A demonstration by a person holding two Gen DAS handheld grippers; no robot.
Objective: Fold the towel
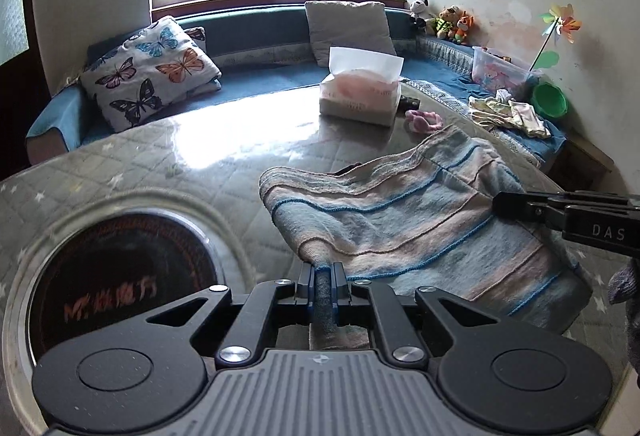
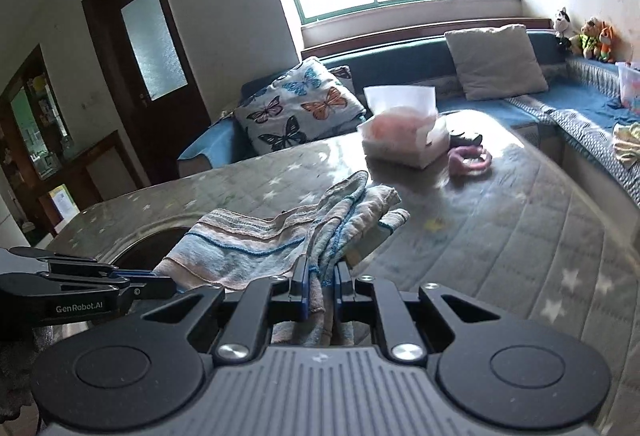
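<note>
The towel is rough, matt striped terry cloth; the table has a glossy, reflective clear cover over quilted fabric; the left gripper is matt black plastic with shiny metal rivets

Blue-and-pink towel on grey starred table

Towel: pale blue & pink bands w/ thin bright-blue lines. Table: grey quilted cover, white stars, glossy top. Grippers: black, left w/ blue pads, right same. Cushion: white w/ blue, orange, black butterflies. Sofa: blue. Tissue pack: white & pink. Bowl: green. Door: dark brown.
</note>
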